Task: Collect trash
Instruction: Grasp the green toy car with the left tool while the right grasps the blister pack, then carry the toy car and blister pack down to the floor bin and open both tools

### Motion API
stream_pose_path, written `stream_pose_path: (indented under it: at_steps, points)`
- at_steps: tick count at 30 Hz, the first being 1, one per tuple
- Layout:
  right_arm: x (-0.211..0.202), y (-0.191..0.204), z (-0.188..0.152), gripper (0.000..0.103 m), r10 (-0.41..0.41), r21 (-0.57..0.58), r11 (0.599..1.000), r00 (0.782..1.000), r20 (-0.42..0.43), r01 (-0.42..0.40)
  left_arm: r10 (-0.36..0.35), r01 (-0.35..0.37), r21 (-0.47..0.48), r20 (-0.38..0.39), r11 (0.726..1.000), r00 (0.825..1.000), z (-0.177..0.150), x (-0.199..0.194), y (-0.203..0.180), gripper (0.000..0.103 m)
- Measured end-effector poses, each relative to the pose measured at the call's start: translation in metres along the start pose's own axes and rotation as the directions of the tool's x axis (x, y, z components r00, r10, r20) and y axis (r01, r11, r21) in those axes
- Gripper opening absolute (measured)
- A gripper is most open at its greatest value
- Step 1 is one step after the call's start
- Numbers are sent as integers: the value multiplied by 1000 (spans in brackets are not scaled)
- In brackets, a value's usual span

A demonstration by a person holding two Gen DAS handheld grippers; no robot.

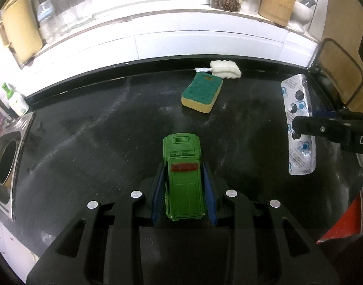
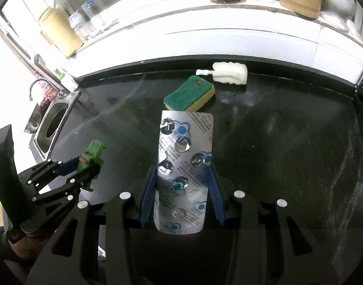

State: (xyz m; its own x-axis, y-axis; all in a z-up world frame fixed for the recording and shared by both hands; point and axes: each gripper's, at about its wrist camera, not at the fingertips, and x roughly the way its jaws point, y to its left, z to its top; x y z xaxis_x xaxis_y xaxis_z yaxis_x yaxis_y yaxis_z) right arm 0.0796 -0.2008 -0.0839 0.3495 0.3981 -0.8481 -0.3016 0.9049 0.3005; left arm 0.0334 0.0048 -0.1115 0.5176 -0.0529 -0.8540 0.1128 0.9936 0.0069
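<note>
The left hand-held gripper [image 1: 185, 185] is clenched on a small green plastic toy car with a red roof bar [image 1: 182, 178]; its blue pads press the car's two sides, and the car's nose points to 12 o'clock in the left wrist view. The right hand-held gripper [image 2: 182, 190] grasps a long silver foil blister pack with blue printed marks [image 2: 185, 166] by its long edges, and the pack stands up toward 12 o'clock between the fingers. Both things hang above the dark, scuffed tabletop [image 1: 98, 142]. On it, at 12 o'clock from the car, lies a yellow sponge with a green scouring face [image 1: 201, 93], and just behind it a white ribbed foam brush head on a short white handle [image 1: 225, 69]. A steel sink with a round drain hole [image 1: 6, 161] sits at 9 o'clock.
</note>
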Motion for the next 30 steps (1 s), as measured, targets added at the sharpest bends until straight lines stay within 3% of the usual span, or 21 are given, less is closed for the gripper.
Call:
stream_pose_path:
  at_steps: [10,19,25,28,30]
  points:
    - [3,29,-8,43,15,-84,996,1000,-22,-17,48,-46,-75,23,996,999,-20,-22,21,30]
    - [30,115,-1,43,78,-271,957,993,-88,-99,142,-132,-227,30,965,989,-50,-50,80,30]
    - [64,213,-9,43,144,-443,871,973,-182,-212,244,-228,-378,-6,897,970,-92,-76,143,30]
    - [84,274,-23,43,177,-526,800,951,-253,-288,294,-277,-476,-41,835,955,-126,-92,181,30]
    - [98,318,-38,43,202,-574,738,928,-312,-354,328,-317,-541,-79,779,941,-156,-104,207,30]
